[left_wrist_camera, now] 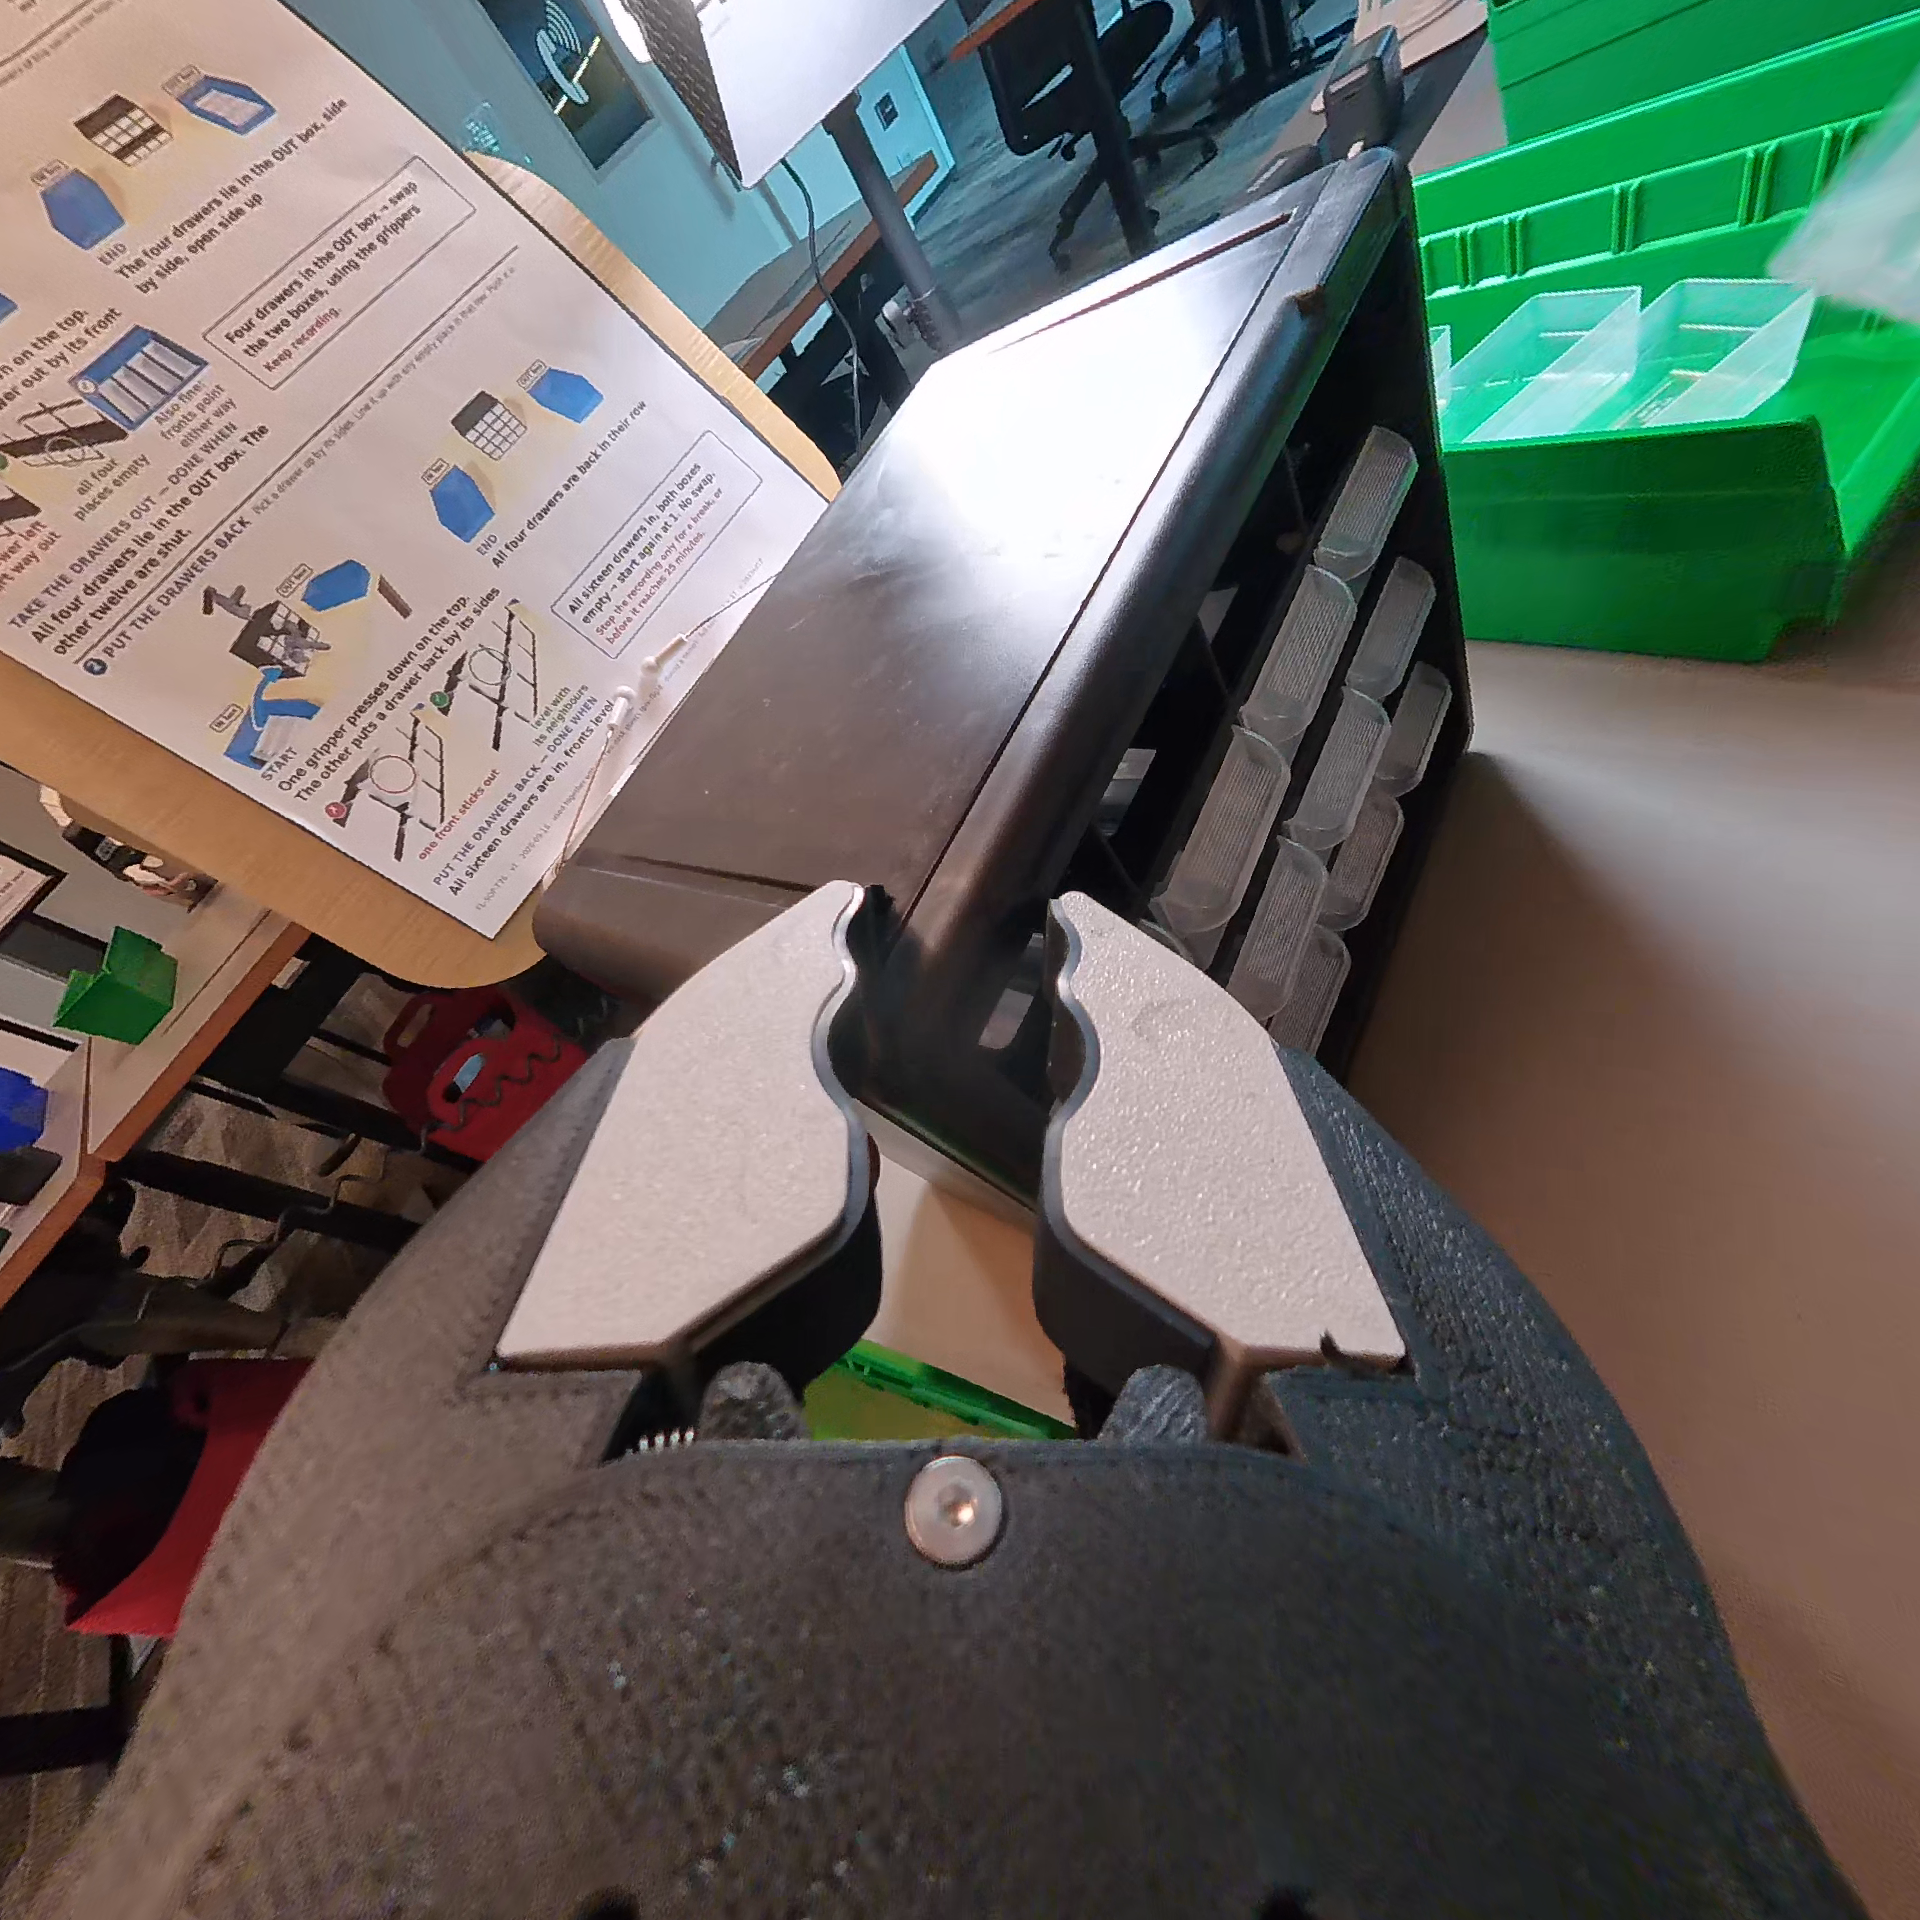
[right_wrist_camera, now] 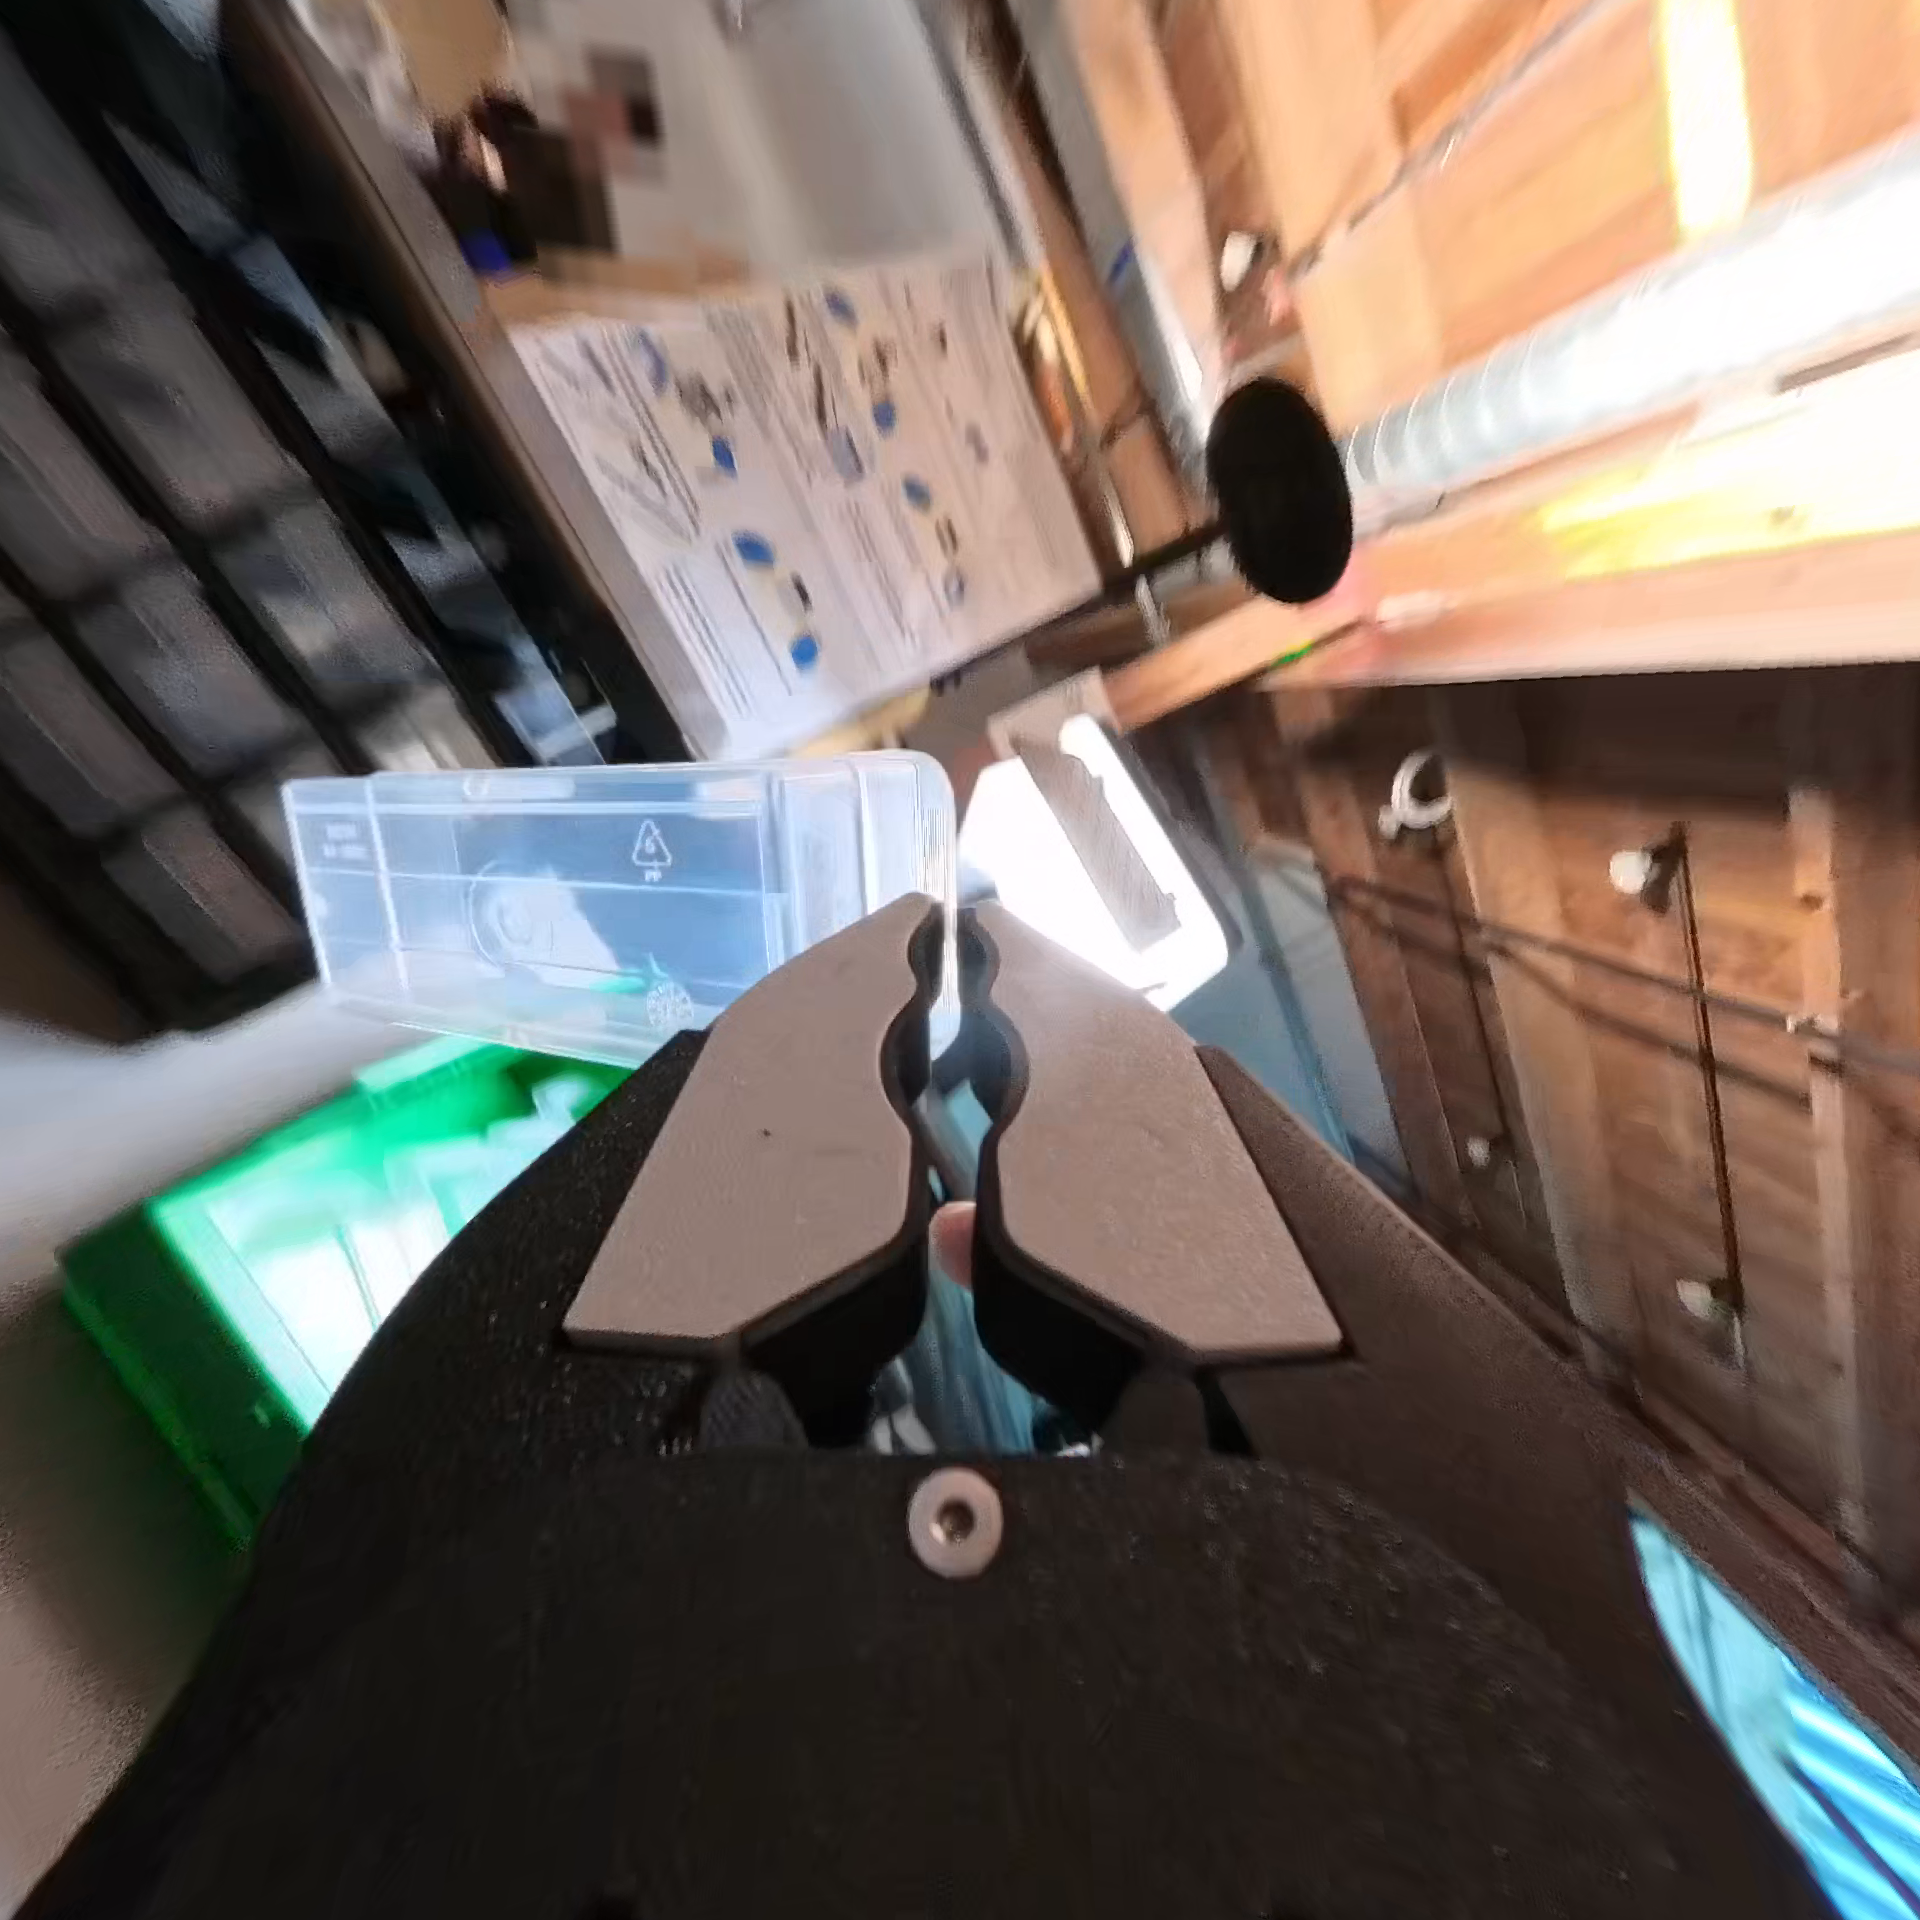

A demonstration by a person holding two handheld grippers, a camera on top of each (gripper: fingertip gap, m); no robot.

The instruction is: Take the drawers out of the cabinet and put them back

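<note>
The black cabinet (left_wrist_camera: 935, 582) stands on the table, seen along its top, with several clear drawers (left_wrist_camera: 1309, 665) in its slots and some slots empty. My left gripper (left_wrist_camera: 956, 935) straddles the cabinet's top front edge at the near corner, jaws closed against it. My right gripper (right_wrist_camera: 951, 920) is shut on the front tab of a clear plastic drawer (right_wrist_camera: 582, 894) and holds it in the air, tilted, above a green bin (right_wrist_camera: 208, 1278). The cabinet (right_wrist_camera: 208, 520) is a blurred dark shape at the left of the right wrist view.
A green bin (left_wrist_camera: 1662, 499) right of the cabinet holds clear drawers (left_wrist_camera: 1621, 353). More green bins stand behind it. A printed instruction sheet (left_wrist_camera: 312, 468) leans on a board at the left. The beige table (left_wrist_camera: 1662, 1039) spreads to the right.
</note>
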